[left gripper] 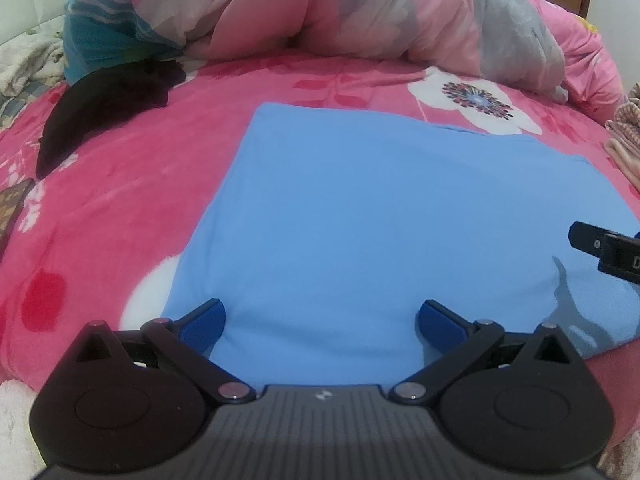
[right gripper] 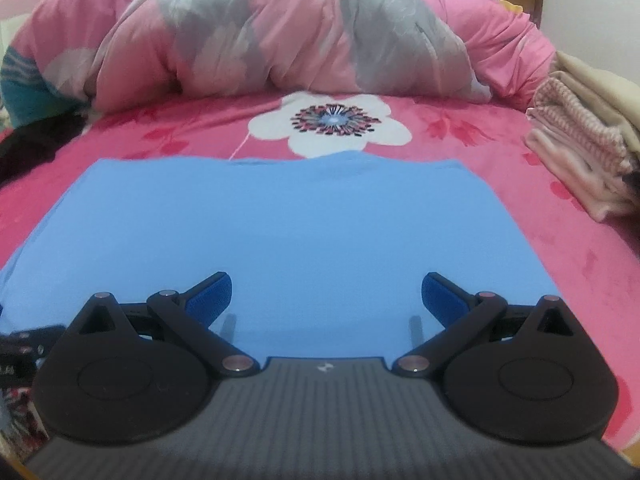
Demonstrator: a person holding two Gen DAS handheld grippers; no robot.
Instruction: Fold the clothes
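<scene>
Blue cloth [left gripper: 384, 216]: we see it spread flat on the bed [left gripper: 120, 200], folded to a neat rectangle with straight sides, its near edge by the bed's near edge. We judge it lies flat so the next fold has clean edges to line up.

Left hand-held gripper [left gripper: 322, 316]: jaws spread wide, nothing between them, hanging over the cloth's near left part. We read the wide gap as readiness to come down on the near edge.

Right hand-held gripper [right gripper: 326, 292]: also wide open and empty, over the cloth's near right part. Its tip shows at the right border of the left view, so the two sit side by side along the same edge.

Why paired: we think one gripper at each near corner would let the edge lift evenly, with no sag in the middle.

Fold direction: we judge the near edge goes toward the far edge, which lies by the white flower print [right gripper: 330, 124].

Quilt [right gripper: 280, 32]: heaped along the bed's far edge, clear of the working area.

Folded pile [right gripper: 580, 140]: stacked at the bed's right edge; likely where finished pieces go.

Black garment [left gripper: 108, 108]: lying loose toward the bed's far left corner, apart from the cloth; we guess it waits its turn.

Risk: the cloth looks thin, so a pinch may catch one layer only.
</scene>
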